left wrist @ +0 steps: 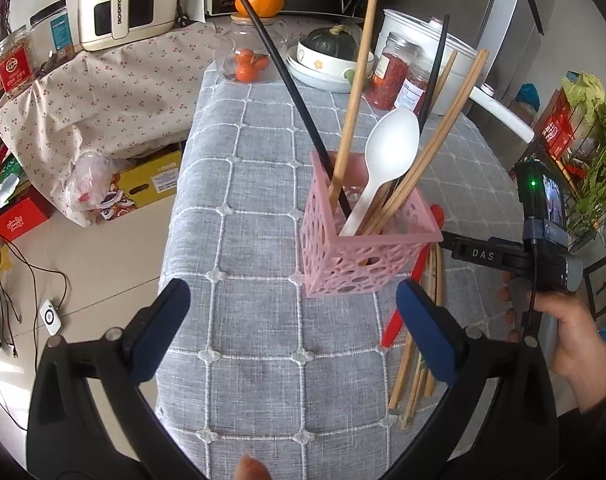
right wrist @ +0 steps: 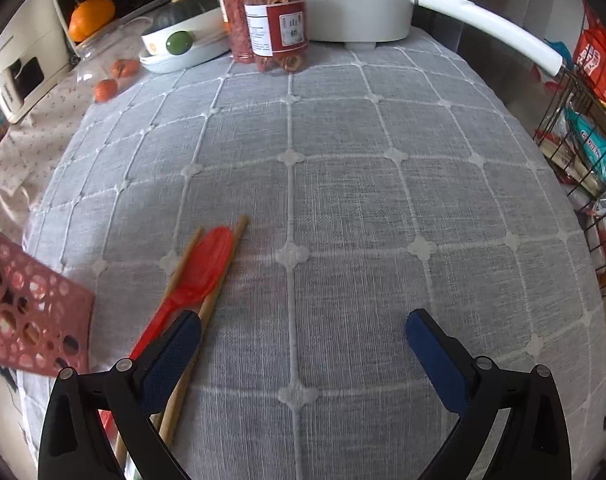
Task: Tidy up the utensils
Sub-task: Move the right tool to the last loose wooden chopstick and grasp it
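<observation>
The left wrist view looks down and forward over the grey checked tablecloth [left wrist: 263, 208] from its near edge, close to the pink basket [left wrist: 363, 248]. The right wrist view sits lower and closer, facing the far jars [right wrist: 277, 24]. Both share the cloth, basket, red spoon [right wrist: 195, 280] and white cooker [right wrist: 359, 0].

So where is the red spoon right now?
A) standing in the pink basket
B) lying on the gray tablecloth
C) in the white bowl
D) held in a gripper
B: the red spoon lies flat on the gray tablecloth across some wooden chopsticks, outside the pink basket, and both grippers are open and hold nothing.
</observation>
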The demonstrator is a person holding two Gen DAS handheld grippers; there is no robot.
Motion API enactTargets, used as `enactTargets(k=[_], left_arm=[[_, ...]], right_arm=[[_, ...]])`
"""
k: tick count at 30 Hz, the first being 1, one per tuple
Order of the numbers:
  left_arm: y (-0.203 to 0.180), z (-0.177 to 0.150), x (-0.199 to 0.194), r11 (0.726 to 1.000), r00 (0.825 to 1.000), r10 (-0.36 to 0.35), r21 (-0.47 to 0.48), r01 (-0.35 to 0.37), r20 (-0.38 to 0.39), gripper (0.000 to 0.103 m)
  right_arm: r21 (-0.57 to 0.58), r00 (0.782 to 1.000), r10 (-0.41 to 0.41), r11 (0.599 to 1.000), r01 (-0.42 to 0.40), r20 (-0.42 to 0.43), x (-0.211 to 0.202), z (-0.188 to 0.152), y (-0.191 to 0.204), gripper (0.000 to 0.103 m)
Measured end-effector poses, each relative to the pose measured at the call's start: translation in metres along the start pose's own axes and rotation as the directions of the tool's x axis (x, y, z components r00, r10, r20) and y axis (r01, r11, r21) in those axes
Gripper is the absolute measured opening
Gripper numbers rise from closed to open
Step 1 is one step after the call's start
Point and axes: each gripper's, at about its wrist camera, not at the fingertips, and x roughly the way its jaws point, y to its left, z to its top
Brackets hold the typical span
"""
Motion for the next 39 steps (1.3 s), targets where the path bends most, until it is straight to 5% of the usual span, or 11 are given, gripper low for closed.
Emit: enactTargets(k=[9,20,22,27,33,39], left_arm=[[-0.006,-0.002,0.002,1.000,1.000,-0.007,0.024,0.007,-0.008,0.102],[-0.026,-0.008,0.002,0.997,0.999,-0.033,0.075,0.033,0.007,0.102],[-0.032,-0.010,0.003,0.995,0.999,-0.036,0.091,0.036,-0.001,0.102],[-0.044,-0.014,0.004,0.990,0.999,-0.043,0.133,0.044,-0.013,0.102],[-0.055,-0.016,0.004,0.981,0.999,-0.041,0.187,0.045,-0.027,0.102],[-0.076,-0.020,0.004,0.964,0.996,-0.074,0.252,0.086,-0.056,0.102]], right_arm=[[-0.059,0.998,-0.070,0.996,0.070,-0.001,0.004,-0.002,0.017,0.103],[-0.191,0.981,-0.041,0.982,0.005,-0.190,-0.006,-0.020,0.004,0.103],[-0.210,0.979,-0.034,0.978,-0.010,-0.201,-0.010,-0.025,0.002,0.098],[-0.234,0.980,-0.014,0.972,-0.033,-0.196,-0.025,-0.034,-0.004,0.054],[-0.225,0.978,0.012,0.973,-0.059,-0.208,-0.035,-0.039,-0.017,0.013],[-0.169,0.977,0.023,0.984,-0.060,-0.211,-0.041,-0.034,-0.061,0.007]])
